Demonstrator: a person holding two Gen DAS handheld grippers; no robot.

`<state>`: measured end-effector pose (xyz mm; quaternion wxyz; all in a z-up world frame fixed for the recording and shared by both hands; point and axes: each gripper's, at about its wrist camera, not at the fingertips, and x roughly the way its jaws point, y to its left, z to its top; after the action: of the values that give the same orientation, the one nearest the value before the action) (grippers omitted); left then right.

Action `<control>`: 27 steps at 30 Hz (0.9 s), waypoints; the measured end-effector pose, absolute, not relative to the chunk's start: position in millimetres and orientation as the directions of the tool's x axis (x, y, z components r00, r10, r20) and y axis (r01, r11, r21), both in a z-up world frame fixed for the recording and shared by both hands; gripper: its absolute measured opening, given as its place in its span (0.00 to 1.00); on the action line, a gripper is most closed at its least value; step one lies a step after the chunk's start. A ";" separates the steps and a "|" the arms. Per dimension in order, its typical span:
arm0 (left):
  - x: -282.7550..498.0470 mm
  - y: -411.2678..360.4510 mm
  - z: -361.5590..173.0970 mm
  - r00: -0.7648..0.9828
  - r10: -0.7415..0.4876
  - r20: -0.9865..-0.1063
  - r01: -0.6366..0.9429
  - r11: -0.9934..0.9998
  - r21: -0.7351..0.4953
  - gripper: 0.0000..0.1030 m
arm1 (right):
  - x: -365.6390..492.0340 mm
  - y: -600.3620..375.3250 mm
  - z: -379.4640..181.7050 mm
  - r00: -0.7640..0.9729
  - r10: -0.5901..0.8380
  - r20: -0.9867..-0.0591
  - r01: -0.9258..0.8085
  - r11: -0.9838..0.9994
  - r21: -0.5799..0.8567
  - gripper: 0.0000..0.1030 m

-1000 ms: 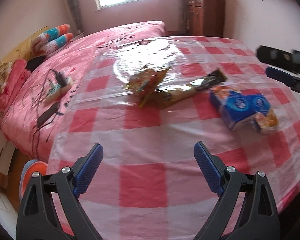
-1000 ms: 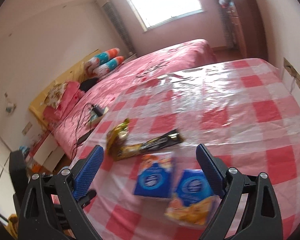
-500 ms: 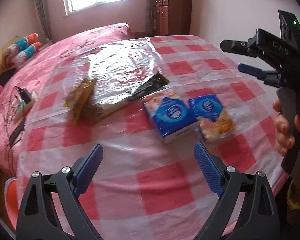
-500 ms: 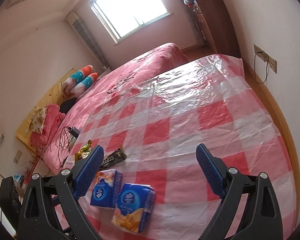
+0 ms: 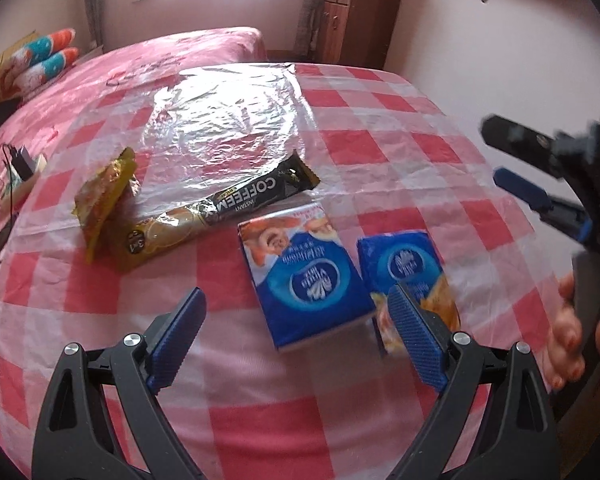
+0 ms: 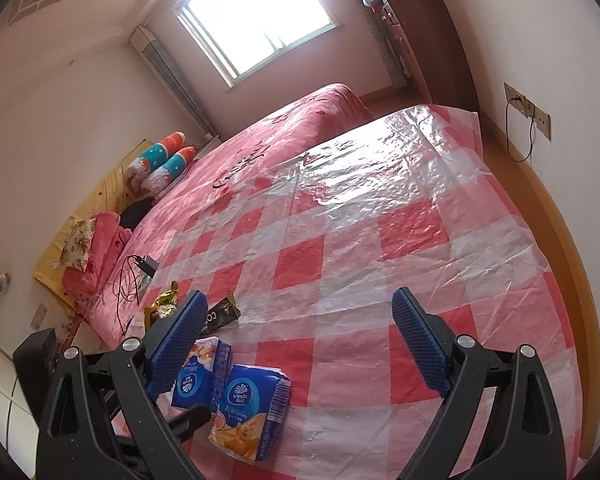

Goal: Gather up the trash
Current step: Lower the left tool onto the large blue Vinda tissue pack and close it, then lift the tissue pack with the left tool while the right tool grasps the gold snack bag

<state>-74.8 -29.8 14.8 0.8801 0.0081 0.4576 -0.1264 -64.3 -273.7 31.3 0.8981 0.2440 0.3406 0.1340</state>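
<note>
Trash lies on a red-and-white checked plastic cloth (image 5: 380,148). A black and gold coffee-mix packet (image 5: 220,208) and a crumpled yellow snack wrapper (image 5: 104,196) lie at the left. Two blue tissue packs (image 5: 306,276) (image 5: 412,268) lie side by side. My left gripper (image 5: 296,344) is open and empty, just in front of the tissue packs. My right gripper (image 6: 300,344) is open and empty, above the cloth; it shows in the left wrist view (image 5: 540,184) at the right. The tissue packs (image 6: 196,380) (image 6: 252,416) sit low left in the right wrist view.
The cloth covers part of a pink bed (image 6: 260,152). A charger with tangled cables (image 5: 16,168) lies at the bed's left edge. Pillows (image 6: 160,164) sit at the head. A wooden cabinet (image 5: 352,16) stands by the far wall. A wall socket (image 6: 528,108) is right.
My left gripper has moved closer to the tissue packs, which now sit just past its fingertips. My right gripper has swung slightly, so the packs sit lower left in its view.
</note>
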 end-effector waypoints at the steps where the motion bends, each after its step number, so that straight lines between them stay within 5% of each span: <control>1: -71.0 -28.4 13.5 0.543 -0.218 -0.811 0.216 0.969 -0.115 0.90 | -64.0 -274.0 30.3 0.730 0.410 -0.548 -0.075 0.844 0.531 0.90; 14: -49.6 -16.7 6.2 0.550 -0.242 -0.799 0.125 0.970 -0.207 0.87 | -56.6 -264.0 21.3 0.698 0.437 -0.568 -0.100 0.844 0.526 0.90; 22: -51.1 -18.3 7.6 0.565 -0.269 -0.780 0.141 0.963 -0.230 0.60 | -55.5 -256.3 17.7 0.687 0.438 -0.580 -0.106 0.850 0.517 0.90; 27: -52.8 -13.5 7.4 0.568 -0.293 -0.770 0.151 0.956 -0.252 0.57 | -53.6 -247.5 16.1 0.677 0.440 -0.590 -0.117 0.855 0.505 0.90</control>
<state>-52.8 -13.5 7.4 0.8818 -0.0791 0.4476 -0.1257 -53.6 -247.5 16.1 0.8891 0.2186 0.3703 0.1566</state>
